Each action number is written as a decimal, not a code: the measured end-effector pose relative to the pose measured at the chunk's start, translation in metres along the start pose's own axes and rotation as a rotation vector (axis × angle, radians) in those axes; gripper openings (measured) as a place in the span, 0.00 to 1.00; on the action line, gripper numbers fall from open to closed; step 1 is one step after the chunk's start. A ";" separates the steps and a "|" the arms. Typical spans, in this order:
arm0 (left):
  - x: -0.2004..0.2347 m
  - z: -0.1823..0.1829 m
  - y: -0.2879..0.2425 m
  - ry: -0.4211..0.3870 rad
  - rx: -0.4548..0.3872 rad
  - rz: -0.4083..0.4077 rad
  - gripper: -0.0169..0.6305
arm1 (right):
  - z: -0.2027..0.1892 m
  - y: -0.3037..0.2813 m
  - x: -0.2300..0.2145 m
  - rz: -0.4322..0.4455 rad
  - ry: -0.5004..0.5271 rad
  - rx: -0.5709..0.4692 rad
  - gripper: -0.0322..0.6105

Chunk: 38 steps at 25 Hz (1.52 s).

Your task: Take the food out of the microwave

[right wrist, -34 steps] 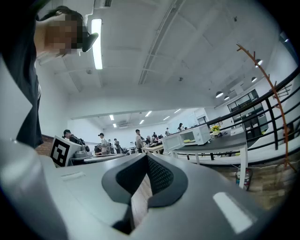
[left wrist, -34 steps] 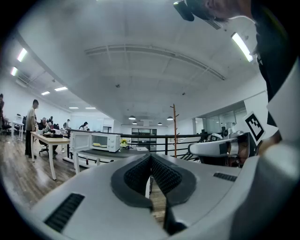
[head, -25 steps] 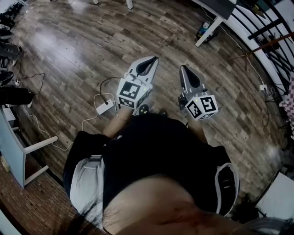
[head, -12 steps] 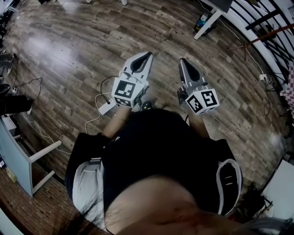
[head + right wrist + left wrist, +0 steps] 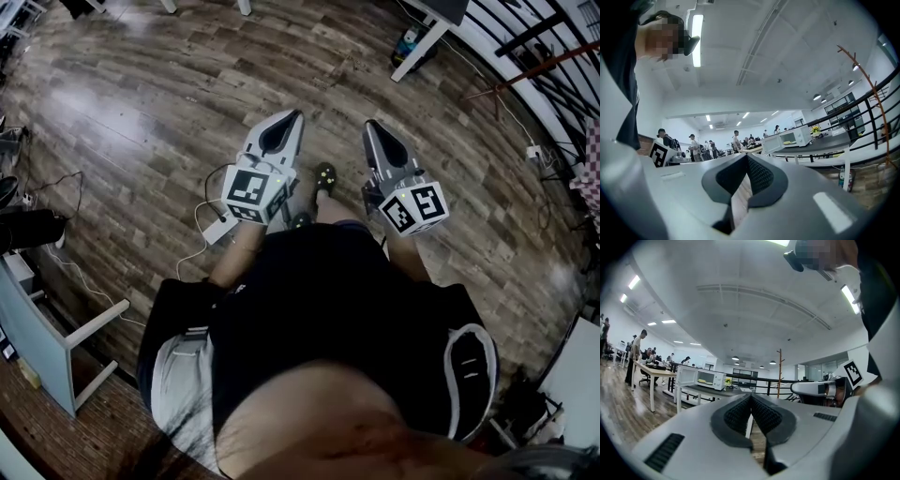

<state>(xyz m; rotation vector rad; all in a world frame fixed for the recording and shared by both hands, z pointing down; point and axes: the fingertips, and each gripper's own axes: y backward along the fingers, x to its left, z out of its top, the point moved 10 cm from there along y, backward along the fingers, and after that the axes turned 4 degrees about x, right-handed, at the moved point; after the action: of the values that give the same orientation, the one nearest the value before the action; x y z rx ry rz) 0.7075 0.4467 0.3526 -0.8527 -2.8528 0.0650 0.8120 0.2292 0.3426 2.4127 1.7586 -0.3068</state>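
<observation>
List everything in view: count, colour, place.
microwave: one, white, door open, on a dark table ahead
food: yellowish, inside the microwave; count unclear
flowers: one bunch, yellow, on that table beside the microwave
coat stand: one, brown, by the railing
railing: one, black, behind the table
floor: brown wood planks, underfoot
power adapter: one, white, corded, on the floor
people: several, distant, around desks
left gripper: one, light grey, fingers shut, empty, held level
right gripper: one, light grey, fingers shut, empty, held level
</observation>
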 end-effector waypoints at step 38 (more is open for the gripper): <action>0.120 0.054 -0.246 -0.094 0.007 0.123 0.04 | 0.049 -0.209 -0.245 0.110 -0.030 -0.061 0.05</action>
<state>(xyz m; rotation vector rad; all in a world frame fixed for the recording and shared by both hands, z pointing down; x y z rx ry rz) 0.4661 0.3070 0.3383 -1.0492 -2.8806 0.1339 0.5363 0.0555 0.3563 2.4371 1.5913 -0.2713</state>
